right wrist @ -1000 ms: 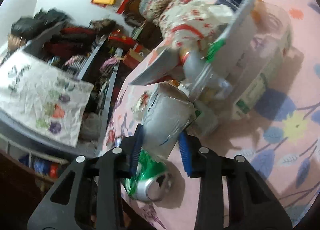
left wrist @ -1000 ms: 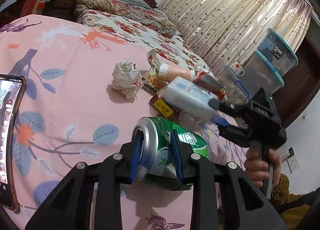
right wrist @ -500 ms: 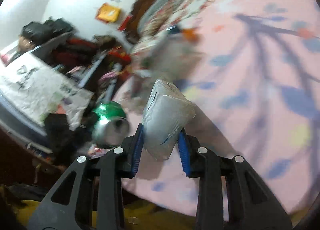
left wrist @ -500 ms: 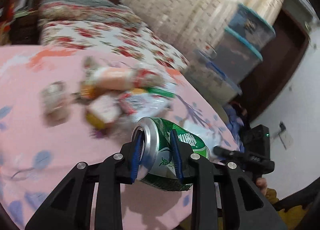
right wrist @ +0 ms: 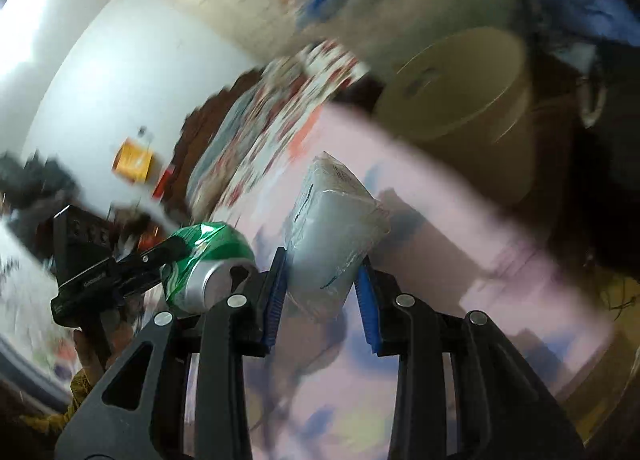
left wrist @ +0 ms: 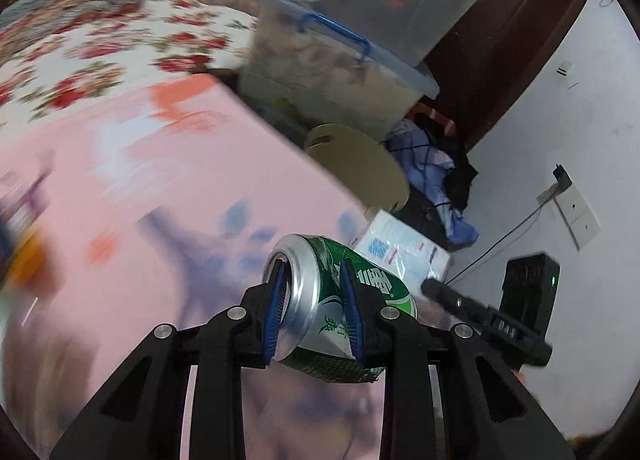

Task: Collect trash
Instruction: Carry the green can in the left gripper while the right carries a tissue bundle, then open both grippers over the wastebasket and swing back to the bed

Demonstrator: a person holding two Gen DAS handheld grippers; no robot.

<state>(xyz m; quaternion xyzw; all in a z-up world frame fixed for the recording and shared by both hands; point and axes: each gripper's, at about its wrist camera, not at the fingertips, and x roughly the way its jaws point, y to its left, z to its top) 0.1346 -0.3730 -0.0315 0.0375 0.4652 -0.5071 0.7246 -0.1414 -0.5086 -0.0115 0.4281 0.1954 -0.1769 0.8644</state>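
While pinched, green can [left wrist: 320, 296] fills left gripper [left wrist: 314, 310], above pink bedspread [left wrist: 160, 188]

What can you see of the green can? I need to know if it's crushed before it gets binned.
The green can is a dented, crumpled aluminium drink can with white lettering and a silver top. It lies tilted, top toward the camera, clamped across its body between the left gripper and its blue pads, held in the air over the pink bedsheet.
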